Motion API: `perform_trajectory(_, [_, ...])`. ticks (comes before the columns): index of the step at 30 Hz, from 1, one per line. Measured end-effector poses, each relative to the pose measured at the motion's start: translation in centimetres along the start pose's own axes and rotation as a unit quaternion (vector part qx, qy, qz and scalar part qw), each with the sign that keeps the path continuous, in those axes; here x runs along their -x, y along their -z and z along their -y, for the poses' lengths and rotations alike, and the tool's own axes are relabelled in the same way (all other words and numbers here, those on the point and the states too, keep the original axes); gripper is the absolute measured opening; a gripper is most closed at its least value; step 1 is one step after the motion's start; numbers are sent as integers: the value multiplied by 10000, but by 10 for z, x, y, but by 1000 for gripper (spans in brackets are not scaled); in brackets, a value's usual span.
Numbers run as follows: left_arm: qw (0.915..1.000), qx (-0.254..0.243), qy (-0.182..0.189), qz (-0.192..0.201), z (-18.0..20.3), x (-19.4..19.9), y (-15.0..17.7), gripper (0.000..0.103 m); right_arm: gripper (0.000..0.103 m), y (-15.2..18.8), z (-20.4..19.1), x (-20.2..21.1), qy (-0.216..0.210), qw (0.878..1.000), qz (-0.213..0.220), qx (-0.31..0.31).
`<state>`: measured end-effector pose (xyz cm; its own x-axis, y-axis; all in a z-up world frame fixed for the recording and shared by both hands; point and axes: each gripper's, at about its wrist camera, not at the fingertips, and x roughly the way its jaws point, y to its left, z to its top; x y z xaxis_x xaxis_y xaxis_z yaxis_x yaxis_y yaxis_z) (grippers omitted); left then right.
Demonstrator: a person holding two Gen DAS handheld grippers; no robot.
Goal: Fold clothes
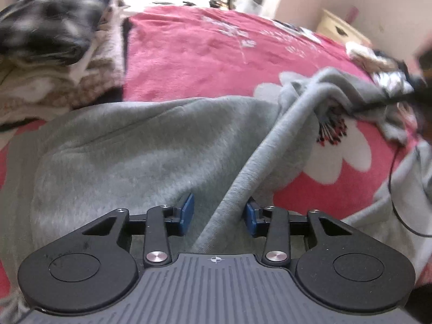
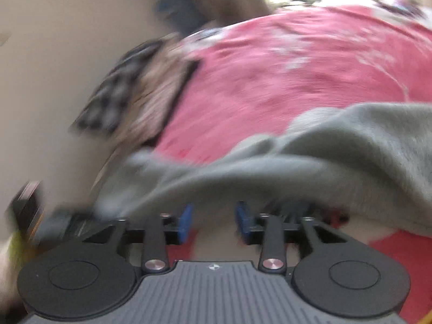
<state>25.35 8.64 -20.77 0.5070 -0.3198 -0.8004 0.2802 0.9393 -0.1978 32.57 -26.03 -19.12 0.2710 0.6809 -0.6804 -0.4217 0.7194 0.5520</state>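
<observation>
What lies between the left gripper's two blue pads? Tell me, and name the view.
A raised fold of the grey sweatshirt runs between the left gripper's pads, which stand apart; the left wrist view shows it.

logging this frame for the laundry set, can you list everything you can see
grey garment: 1, grey, spread on the blanket near the camera; one taut fold runs between the left pads toward the right gripper
blanket: 1, pink-red with white flowers, covering the bed
clothes pile: 1 stack, black-and-white check on top, beige and white beneath, far left of the bed
cabinet: 1, cream, by the wall at far right
black cable: 1, black, trailing at the right edge
left gripper: 1, black with blue pads, jaws apart around the grey fold
right gripper: 1, black with blue pads, jaws apart, nothing between them
</observation>
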Motion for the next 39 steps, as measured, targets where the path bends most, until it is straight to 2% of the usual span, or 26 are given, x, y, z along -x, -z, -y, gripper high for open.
perform_trajectory(2, [9997, 196, -70, 129, -5, 7, 1, 44, 56, 15, -16, 16, -190, 9978, -403, 483])
perform_trajectory(3, [9993, 271, -115, 213, -7, 12, 1, 47, 57, 24, -25, 23, -236, 9952, -620, 722])
perform_trajectory(6, [9977, 325, -326, 504, -5, 30, 1, 49, 57, 49, -44, 24, 171, 9825, -1226, 1389])
perform_trajectory(8, [9963, 248, -479, 666, 0, 40, 1, 50, 57, 65, -50, 24, 504, 9742, -1406, 1689])
perform_trajectory(13, [9875, -445, -1161, 966, 28, 56, 7, 54, 57, 93, -50, 33, 1245, 9646, -1150, 2021])
perform_trajectory(18, [9733, -978, -1895, 850, 44, 44, 14, 55, 57, 114, -37, 35, 2090, 9395, -960, 2537])
perform_trajectory(22, [9669, -1100, -2151, 822, 48, 39, 11, 55, 57, 112, -18, 24, 2050, 9412, -1007, 2489])
perform_trajectory(26, [9648, -1049, -2288, 766, 45, 39, 7, 59, 56, 110, -2, 10, 1897, 9460, -1134, 2372])
perform_trajectory(27, [9654, -995, -2289, 757, 43, 40, 6, 60, 52, 110, -2, 11, 1851, 9472, -1145, 2355])
perform_trajectory(28, [9664, -941, -2273, 744, 41, 40, 7, 60, 43, 111, -3, 12, 1816, 9480, -1156, 2345])
perform_trajectory(29, [9661, -929, -2294, 727, 40, 38, 8, 60, 26, 113, -5, 14, 1856, 9458, -1166, 2397])
perform_trajectory(30, [9659, -917, -2316, 711, 39, 36, 10, 60, 12, 117, -10, 13, 2026, 9384, -1144, 2556])
perform_trajectory(31, [9638, -1004, -2370, 700, 41, 33, 11, 60, 3, 120, -15, 14, 2195, 9303, -1111, 2722])
perform_trajectory(32, [9607, -1136, -2430, 718, 44, 31, 14, 60, 2, 122, -19, 15, 2360, 9223, -1026, 2883])
perform_trajectory(34, [9521, -1509, -2555, 743, 52, 27, 19, 60, 2, 121, -19, 19, 2663, 9176, -799, 2841])
perform_trajectory(36, [9444, -1844, -2636, 675, 58, 23, 24, 60, 0, 123, -7, 14, 3362, 8968, -704, 2790])
perform_trajectory(37, [9433, -1899, -2644, 643, 59, 22, 25, 60, 0, 123, 3, 11, 3614, 8889, -755, 2710])
perform_trajectory(38, [9454, -1862, -2597, 638, 59, 25, 23, 60, 0, 122, 15, 12, 3667, 8940, -753, 2463])
perform_trajectory(39, [9475, -1825, -2550, 633, 58, 28, 22, 61, 0, 119, 21, 19, 3560, 9064, -612, 2188])
